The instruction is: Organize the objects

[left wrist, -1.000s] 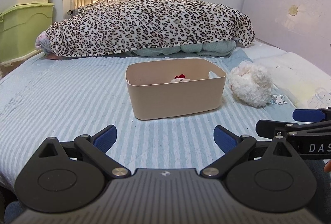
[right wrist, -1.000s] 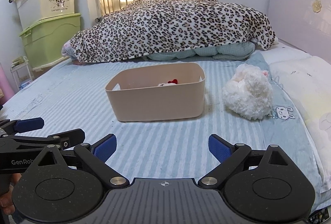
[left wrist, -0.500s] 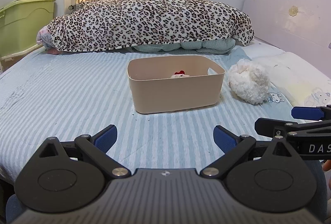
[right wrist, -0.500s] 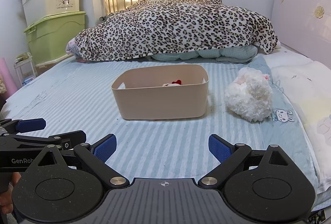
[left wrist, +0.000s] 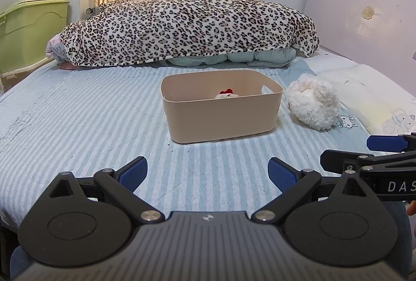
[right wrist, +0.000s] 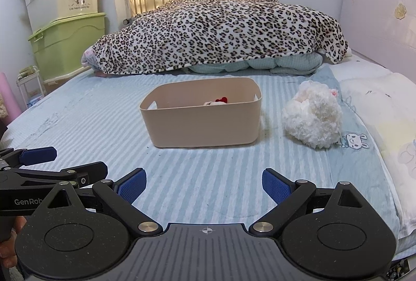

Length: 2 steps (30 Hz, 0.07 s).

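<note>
A beige plastic bin [left wrist: 221, 114] [right wrist: 202, 122] stands on the striped bed in the middle. A small white toy with a red bow [left wrist: 226, 94] [right wrist: 218, 101] lies inside it. A fluffy white plush [left wrist: 312, 105] [right wrist: 313, 117] lies on the bed just right of the bin. My left gripper [left wrist: 208, 172] is open and empty, over the bed's near edge, well short of the bin. My right gripper [right wrist: 204, 183] is open and empty, also near the front edge; it shows from the side in the left wrist view [left wrist: 364, 153].
A leopard-print blanket [left wrist: 187, 24] [right wrist: 221, 31] is heaped at the far end before a metal rail. Pillows [right wrist: 377, 104] lie along the right by a pink headboard. Green and cream storage boxes [right wrist: 65, 29] stand stacked at the left.
Both grippers have drawn back and tilted up a little, so the bin and plush sit slightly farther and lower in view. Both stay open.
</note>
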Tool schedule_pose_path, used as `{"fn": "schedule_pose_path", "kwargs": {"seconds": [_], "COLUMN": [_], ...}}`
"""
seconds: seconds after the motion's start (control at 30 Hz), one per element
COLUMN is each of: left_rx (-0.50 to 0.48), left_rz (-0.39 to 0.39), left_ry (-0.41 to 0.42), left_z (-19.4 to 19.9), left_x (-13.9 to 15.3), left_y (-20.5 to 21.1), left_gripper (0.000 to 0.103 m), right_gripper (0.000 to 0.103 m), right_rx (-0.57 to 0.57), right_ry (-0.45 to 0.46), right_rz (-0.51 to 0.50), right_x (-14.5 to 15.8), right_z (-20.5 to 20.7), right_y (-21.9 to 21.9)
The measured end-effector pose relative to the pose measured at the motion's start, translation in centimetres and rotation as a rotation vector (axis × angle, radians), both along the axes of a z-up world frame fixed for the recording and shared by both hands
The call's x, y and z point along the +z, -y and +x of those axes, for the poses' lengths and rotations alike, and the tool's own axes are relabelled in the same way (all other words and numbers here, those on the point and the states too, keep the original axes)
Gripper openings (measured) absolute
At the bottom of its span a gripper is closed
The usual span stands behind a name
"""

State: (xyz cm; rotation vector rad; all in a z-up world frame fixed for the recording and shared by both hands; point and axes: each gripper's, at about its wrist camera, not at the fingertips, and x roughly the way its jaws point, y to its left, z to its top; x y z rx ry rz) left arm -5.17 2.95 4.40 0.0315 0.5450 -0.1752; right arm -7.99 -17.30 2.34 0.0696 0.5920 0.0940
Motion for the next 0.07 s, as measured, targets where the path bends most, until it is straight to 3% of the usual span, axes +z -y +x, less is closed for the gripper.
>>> {"fn": "schedule_pose_path", "kwargs": {"seconds": [0.07], "left_rx": [0.001], "left_rz": [-0.003], "left_ry": [-0.005], "left_z": [0.13], "left_x": [-0.03], "left_y": [-0.10], "left_gripper": [0.099], "right_gripper": [0.097], "right_rx": [-0.001], "right_ry": [0.000], "right_rz": [0.000], "right_x": [0.01], "right_z": [0.01], "right_y": [-0.01]}}
